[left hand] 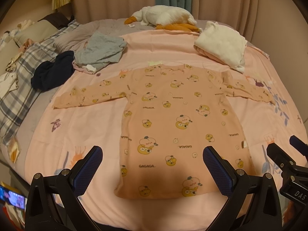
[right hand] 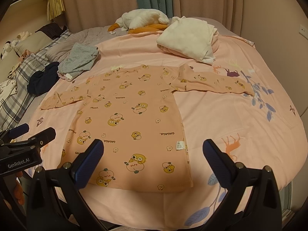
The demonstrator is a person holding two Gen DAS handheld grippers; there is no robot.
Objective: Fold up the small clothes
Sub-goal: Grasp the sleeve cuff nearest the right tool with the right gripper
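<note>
A small pink long-sleeved shirt point(left hand: 173, 119) point(right hand: 130, 119) printed with yellow cartoon figures lies flat on the pink bedspread point(left hand: 86, 119) point(right hand: 231, 119), both sleeves spread out to the sides and the hem nearest me. My left gripper point(left hand: 152, 152) hovers open above the hem, fingers wide apart with nothing between them. My right gripper point(right hand: 153, 146) is also open and empty, over the shirt's lower right corner near a white label point(right hand: 180, 145). Each gripper shows at the edge of the other's view.
Folded white and pink clothes point(left hand: 221, 42) point(right hand: 188, 38) sit at the back right. A grey garment point(left hand: 100, 50) point(right hand: 79, 59) and a dark navy one point(left hand: 52, 71) point(right hand: 42, 80) lie at the back left. A plush goose point(left hand: 165, 17) rests by the curtain, a plaid pillow point(left hand: 21, 88) at left.
</note>
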